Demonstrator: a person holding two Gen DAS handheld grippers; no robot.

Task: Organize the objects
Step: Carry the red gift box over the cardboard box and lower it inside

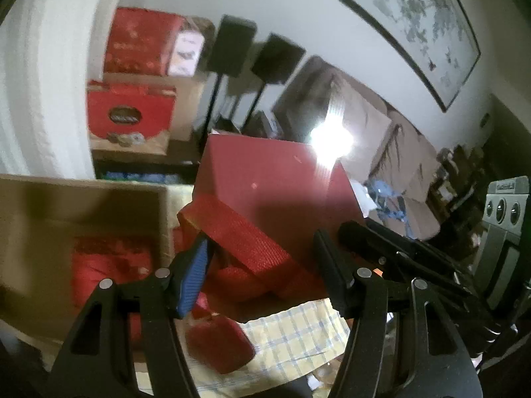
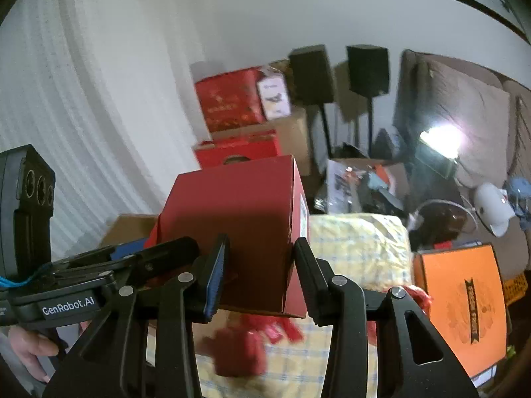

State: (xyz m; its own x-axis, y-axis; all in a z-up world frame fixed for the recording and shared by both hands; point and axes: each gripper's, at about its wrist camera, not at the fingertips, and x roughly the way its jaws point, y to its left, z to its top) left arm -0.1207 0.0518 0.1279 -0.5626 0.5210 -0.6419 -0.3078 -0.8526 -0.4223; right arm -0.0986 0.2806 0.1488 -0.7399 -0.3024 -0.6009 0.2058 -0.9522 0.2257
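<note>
A dark red carton point(image 1: 265, 179) hangs in the air above the yellow checked cloth point(image 1: 298, 331), held from two sides. In the left wrist view my left gripper point(image 1: 262, 242) is shut on the carton's textured red flap point(image 1: 245, 242), which runs slanted between the pads. My right gripper point(image 2: 262, 242) is shut on the near end of the carton point(image 2: 239, 205), one finger on each side wall. Under the carton lie small red pouches point(image 2: 239, 355), blurred; one pouch point(image 1: 219, 345) also shows in the left wrist view. A hand point(image 2: 30, 348) holds the left gripper's grip.
An open cardboard box point(image 1: 83, 215) with red things inside stands at the left. An orange box point(image 2: 464, 308) lies at the right of the cloth. Stacked red gift boxes point(image 1: 132, 112), two speakers on stands point(image 1: 232, 46) and a sofa point(image 2: 464, 116) fill the background.
</note>
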